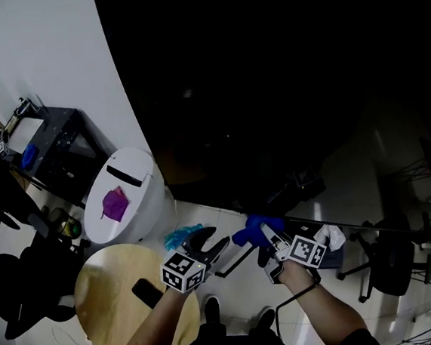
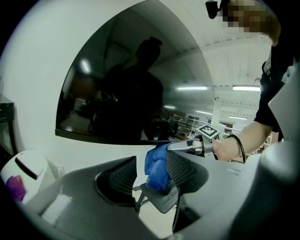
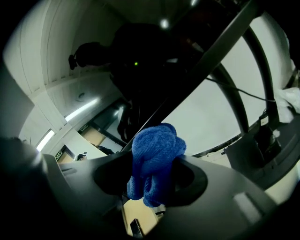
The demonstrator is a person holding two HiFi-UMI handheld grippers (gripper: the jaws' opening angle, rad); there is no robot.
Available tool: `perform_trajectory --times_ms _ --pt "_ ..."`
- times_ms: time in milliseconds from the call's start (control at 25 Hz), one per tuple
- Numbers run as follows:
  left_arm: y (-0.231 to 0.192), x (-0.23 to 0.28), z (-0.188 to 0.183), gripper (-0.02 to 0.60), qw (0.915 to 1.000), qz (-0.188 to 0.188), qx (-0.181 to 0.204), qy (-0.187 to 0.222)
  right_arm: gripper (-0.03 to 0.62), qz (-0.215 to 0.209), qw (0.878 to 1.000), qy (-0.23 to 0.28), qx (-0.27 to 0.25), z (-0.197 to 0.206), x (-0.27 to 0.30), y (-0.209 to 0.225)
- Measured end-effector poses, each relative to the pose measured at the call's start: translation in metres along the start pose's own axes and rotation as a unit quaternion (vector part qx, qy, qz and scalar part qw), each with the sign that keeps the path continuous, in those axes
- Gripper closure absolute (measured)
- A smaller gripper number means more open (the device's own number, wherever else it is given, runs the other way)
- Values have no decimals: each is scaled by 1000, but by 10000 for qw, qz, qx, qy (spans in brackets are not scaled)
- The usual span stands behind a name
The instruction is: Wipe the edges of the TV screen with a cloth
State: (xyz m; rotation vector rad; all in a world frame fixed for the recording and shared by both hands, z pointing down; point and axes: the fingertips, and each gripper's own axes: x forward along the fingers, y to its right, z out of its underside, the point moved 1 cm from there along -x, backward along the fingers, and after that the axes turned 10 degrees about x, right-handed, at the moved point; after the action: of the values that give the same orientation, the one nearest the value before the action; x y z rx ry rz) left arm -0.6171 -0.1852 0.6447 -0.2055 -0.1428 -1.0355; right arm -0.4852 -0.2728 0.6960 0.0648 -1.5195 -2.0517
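Observation:
The big dark TV screen (image 1: pixel 266 72) fills the upper part of the head view. Its lower edge (image 2: pixel 117 139) runs across the left gripper view. My right gripper (image 1: pixel 261 235) is shut on a bunched blue cloth (image 1: pixel 253 231) just below that edge. In the right gripper view the cloth (image 3: pixel 154 150) bulges out between the jaws of the right gripper (image 3: pixel 152 176), right by the TV's dark frame (image 3: pixel 187 79). My left gripper (image 1: pixel 216 245) stands open beside it and points at the cloth (image 2: pixel 157 168). The cloth sits just past the left gripper's (image 2: pixel 151 164) jaws, which do not press on it.
A white bin (image 1: pixel 131 199) with a purple item (image 1: pixel 115 203) on top stands at the left under the TV. In front of it is a round wooden table (image 1: pixel 113 291) with a black phone (image 1: pixel 146 292). An office chair (image 1: pixel 391 265) stands at the right, a black desk (image 1: pixel 61 145) far left.

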Motion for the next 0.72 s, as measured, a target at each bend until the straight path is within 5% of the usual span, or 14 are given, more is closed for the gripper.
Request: perform_trajectory --times_ms 720 --pt "-107 -103 23 393 9956 -918 -179 102 382 -486 9929 -1054 -248 103 143 -88"
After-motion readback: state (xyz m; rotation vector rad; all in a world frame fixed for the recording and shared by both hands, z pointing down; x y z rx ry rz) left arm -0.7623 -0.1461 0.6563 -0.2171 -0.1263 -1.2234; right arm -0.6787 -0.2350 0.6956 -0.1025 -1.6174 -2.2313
